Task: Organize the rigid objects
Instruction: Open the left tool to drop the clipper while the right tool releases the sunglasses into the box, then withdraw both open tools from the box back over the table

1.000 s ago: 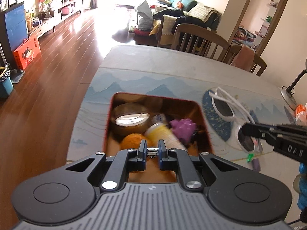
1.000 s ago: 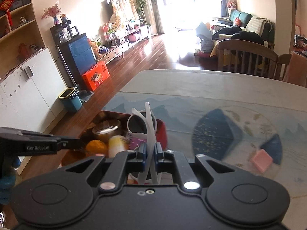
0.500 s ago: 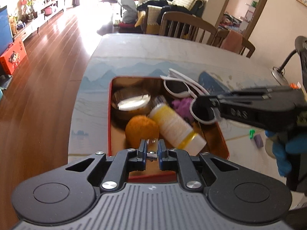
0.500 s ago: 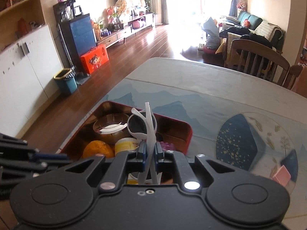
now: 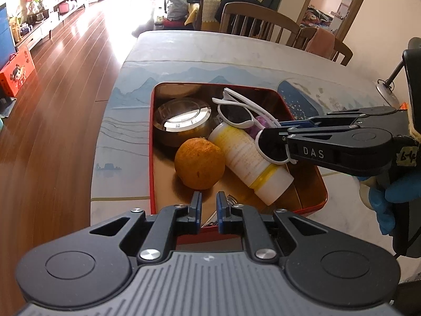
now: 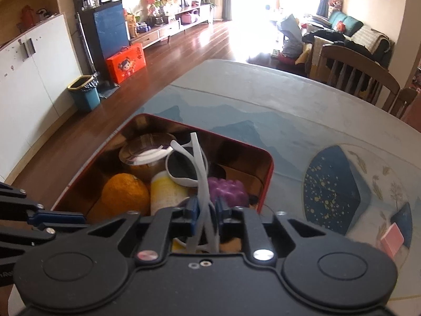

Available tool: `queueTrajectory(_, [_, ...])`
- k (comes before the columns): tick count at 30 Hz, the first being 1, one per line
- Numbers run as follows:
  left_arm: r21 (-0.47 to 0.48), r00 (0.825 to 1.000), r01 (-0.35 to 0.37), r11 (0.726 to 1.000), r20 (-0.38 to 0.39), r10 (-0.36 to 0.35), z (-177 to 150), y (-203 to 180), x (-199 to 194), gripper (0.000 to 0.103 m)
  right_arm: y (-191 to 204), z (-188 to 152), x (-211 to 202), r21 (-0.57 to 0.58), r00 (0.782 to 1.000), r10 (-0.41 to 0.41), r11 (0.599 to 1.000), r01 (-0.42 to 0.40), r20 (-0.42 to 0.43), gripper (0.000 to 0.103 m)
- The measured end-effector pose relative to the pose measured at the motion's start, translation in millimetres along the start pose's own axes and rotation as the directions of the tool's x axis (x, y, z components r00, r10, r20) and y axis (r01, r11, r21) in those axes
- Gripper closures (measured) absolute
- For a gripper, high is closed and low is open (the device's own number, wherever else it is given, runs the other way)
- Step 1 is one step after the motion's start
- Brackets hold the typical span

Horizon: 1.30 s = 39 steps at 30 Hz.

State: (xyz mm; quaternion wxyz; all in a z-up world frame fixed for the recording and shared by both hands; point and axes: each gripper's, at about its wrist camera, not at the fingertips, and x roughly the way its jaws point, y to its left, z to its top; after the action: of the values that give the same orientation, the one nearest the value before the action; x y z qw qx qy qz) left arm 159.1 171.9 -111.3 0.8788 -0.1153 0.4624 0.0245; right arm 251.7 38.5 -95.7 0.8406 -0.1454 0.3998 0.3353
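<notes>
Op: Sunglasses point(image 6: 187, 167) are lying in my red tin point(image 6: 265, 184), crowding orange point(image 5: 200, 162), bottle point(image 5: 248, 158), steel bowl point(image 5: 181, 121).

Log: Grippers?

Op: Right gripper point(image 6: 205, 208) is just loosening around them; left gripper point(image 5: 208, 202) is staying closed, empty.

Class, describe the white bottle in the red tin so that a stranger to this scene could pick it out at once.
On the table stands an open red tin with a gold inside. The white bottle lies on its side in it, between the orange and the white sunglasses. It alone has a yellow label and yellow band.
</notes>
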Motion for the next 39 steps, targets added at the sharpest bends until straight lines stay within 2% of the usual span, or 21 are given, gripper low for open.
queueTrajectory(3, [-0.003, 1.000, -0.002, 1.000, -0.004, 0.002, -0.7, -1.3, 0.4, 0.092, -3.6, -2.7, -1.8, 0.015, 1.000, -0.002, 1.000, 0.001, 0.005, 0.083])
queueTrajectory(10, [-0.017, 1.000, -0.005, 1.000, -0.004, 0.005, -0.6, -4.8, -0.6, 0.092, -8.8, -6.7, -14.4, 0.051, 0.999, 0.029, 0.998, -0.029, 0.016, 0.070])
queueTrajectory(25, [-0.003, 0.997, -0.019, 1.000, 0.069, 0.019, 5.9, -26.9, -20.5, 0.091, -14.6, -11.4, -62.2, 0.061, 0.996, 0.058, 0.996, -0.062, 0.070, 0.063])
queueTrajectory(27, [-0.005, 0.996, -0.017, 1.000, 0.085, 0.018, 6.9, -30.4, -23.9, 0.088, -18.2, -12.9, -69.8, 0.072, 0.995, 0.061, 0.995, -0.066, 0.080, 0.061])
queueTrajectory(30, [-0.001, 0.994, -0.012, 1.000, 0.104, 0.012, 8.6, -36.4, -28.4, 0.081, -23.7, -15.3, -79.5, 0.086, 0.993, 0.063, 0.994, -0.071, 0.095, 0.051])
queueTrajectory(39, [0.019, 0.992, -0.006, 1.000, 0.129, 0.003, 12.4, -57.6, -34.2, 0.077, -44.2, -28.9, -111.7, 0.106, 0.987, 0.067, 0.991, -0.083, 0.146, 0.040])
